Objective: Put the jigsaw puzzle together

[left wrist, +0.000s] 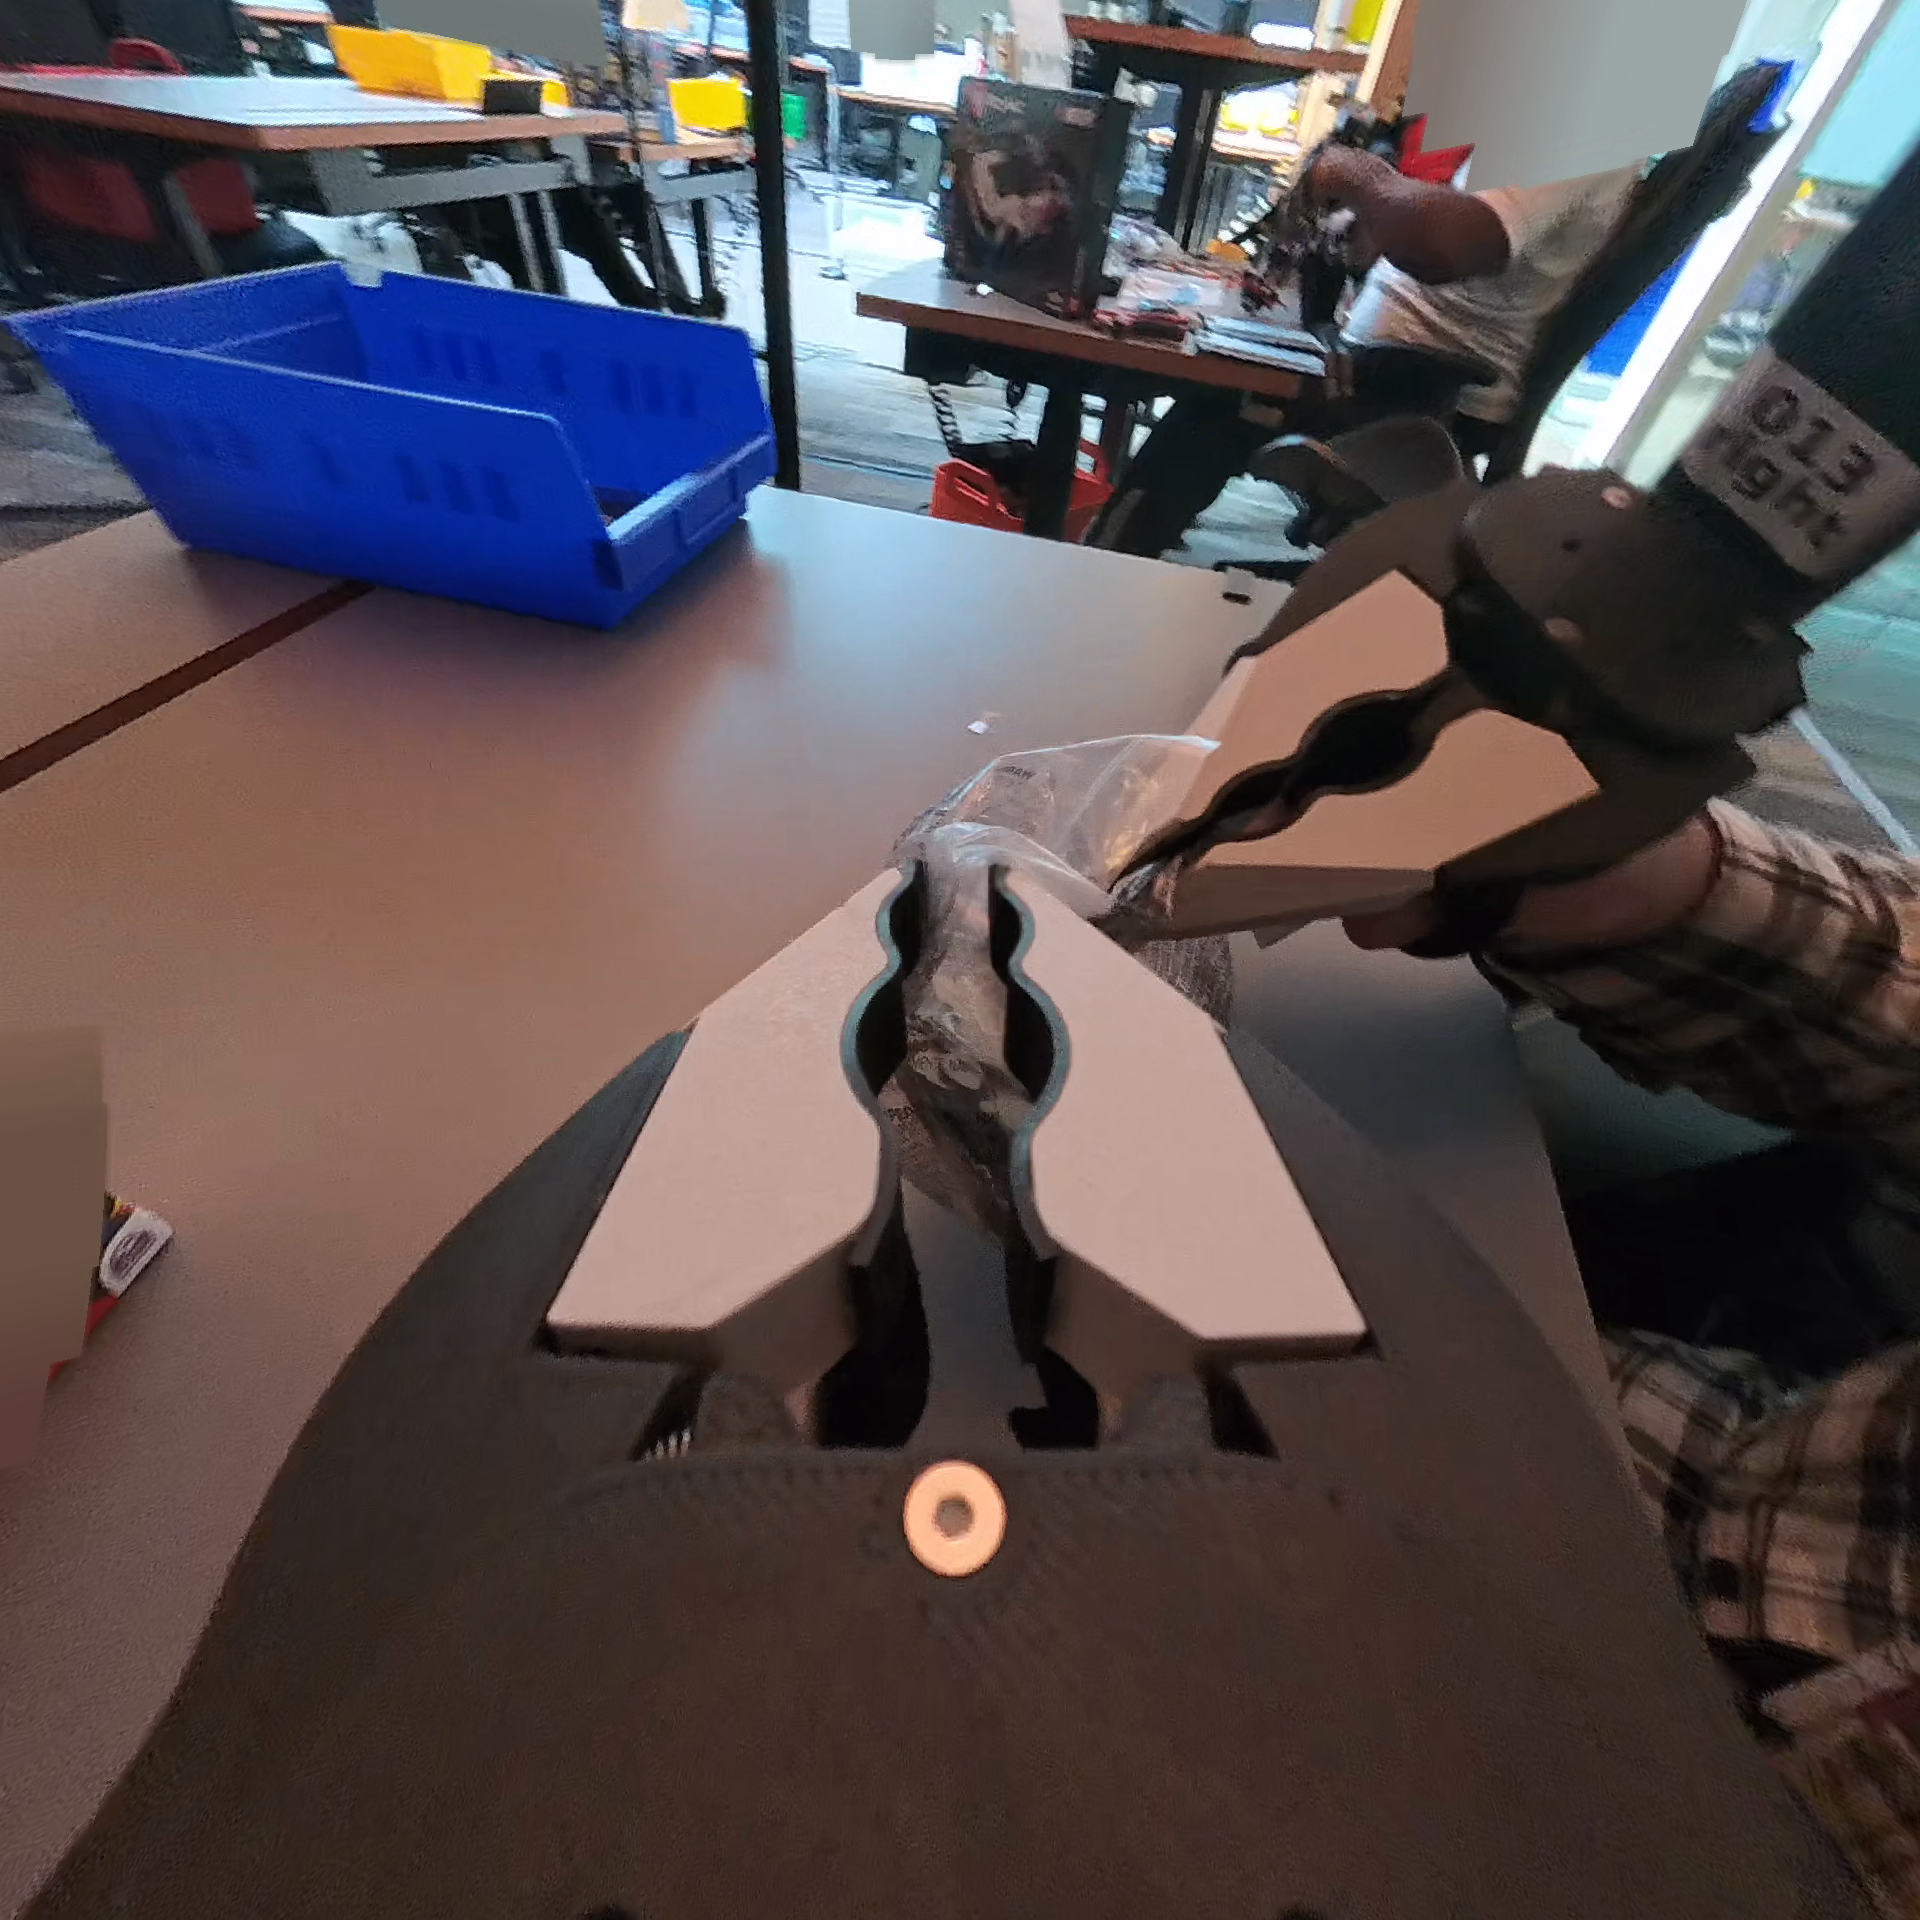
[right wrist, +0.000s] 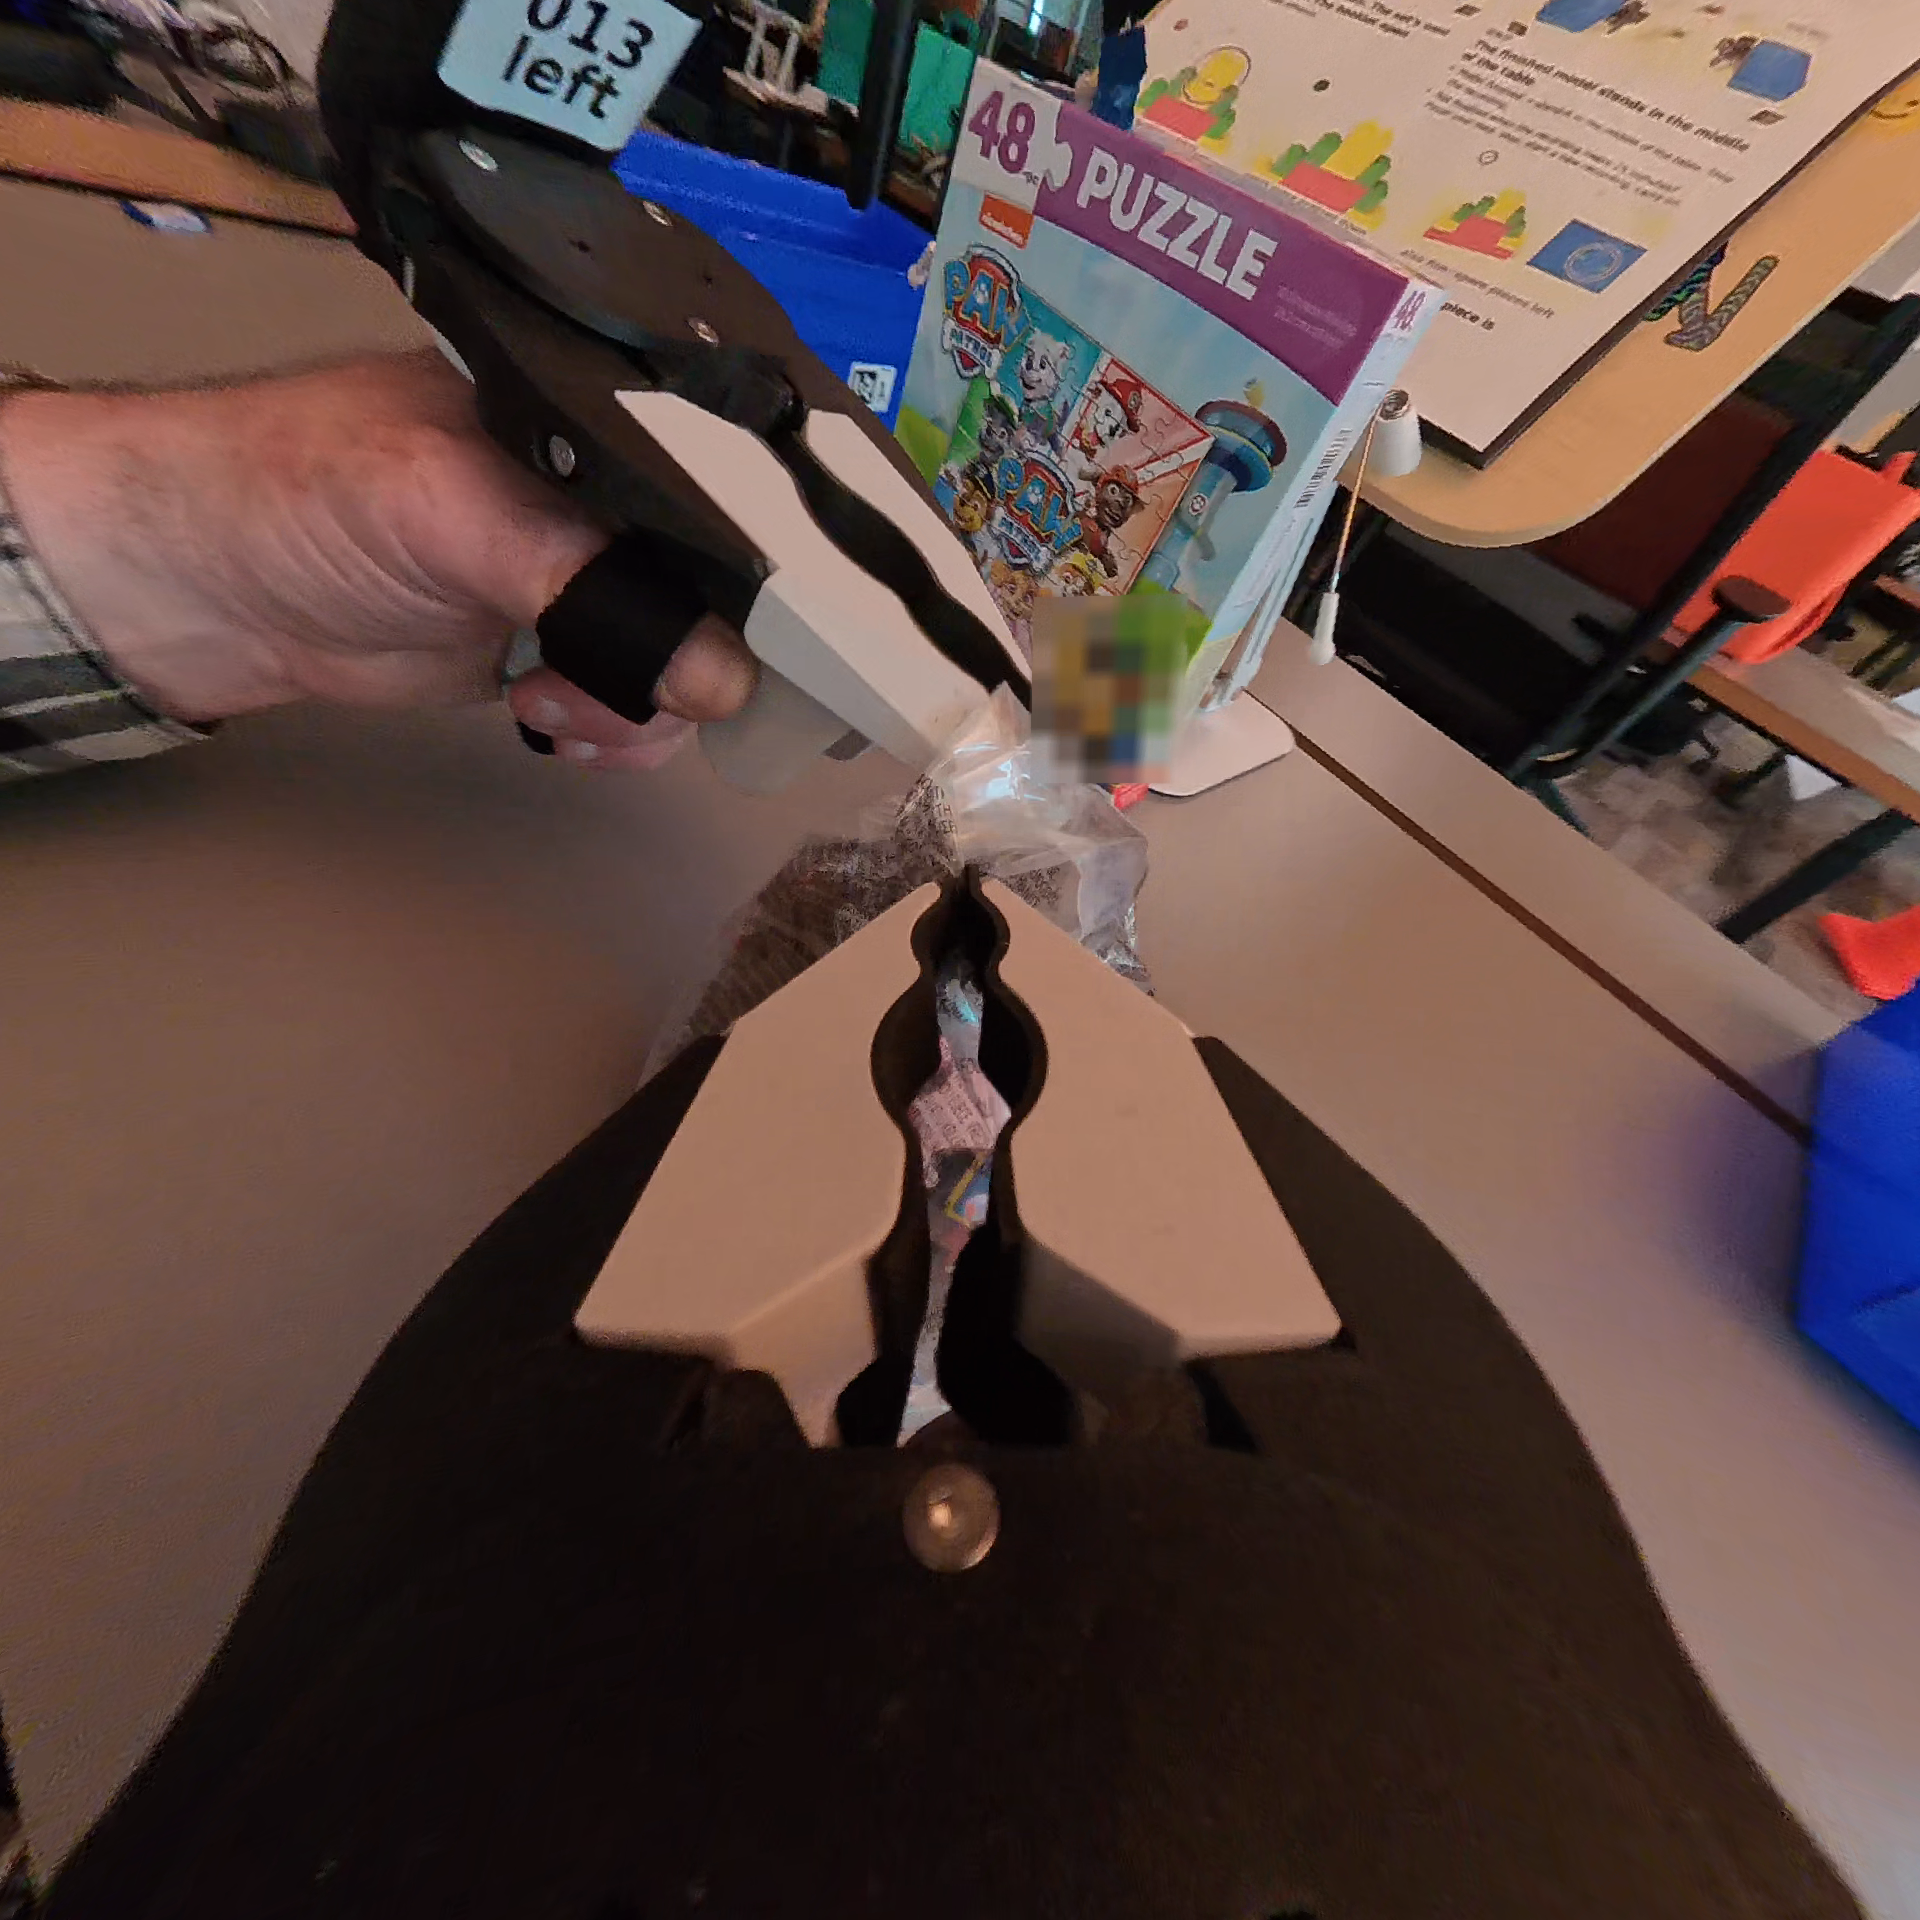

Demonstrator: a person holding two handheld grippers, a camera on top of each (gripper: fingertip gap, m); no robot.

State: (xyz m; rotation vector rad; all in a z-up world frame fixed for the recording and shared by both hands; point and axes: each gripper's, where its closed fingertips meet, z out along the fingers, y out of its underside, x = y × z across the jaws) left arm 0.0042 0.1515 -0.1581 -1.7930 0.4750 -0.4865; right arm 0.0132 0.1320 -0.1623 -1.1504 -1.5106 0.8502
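My work surface is a smooth grey-brown laminate table (left wrist: pixel 499 831), made of two tops joined along a dark seam (left wrist: pixel 177 665) running toward 10 o'clock in the left wrist view. On it I see a blue open-front plastic storage bin (left wrist: pixel 416 436) at 11 o'clock, a tiny white scrap (left wrist: pixel 982 722) near 12, and a small printed card (left wrist: pixel 130 1252) at 9. In the right wrist view, a colourful cardboard puzzle box (right wrist: pixel 1153 416) stands upright at 1 o'clock.

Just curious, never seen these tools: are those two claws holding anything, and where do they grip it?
Both pinch one clear plastic bag of puzzle pieces: the left claw and right claw grip its crumpled top.
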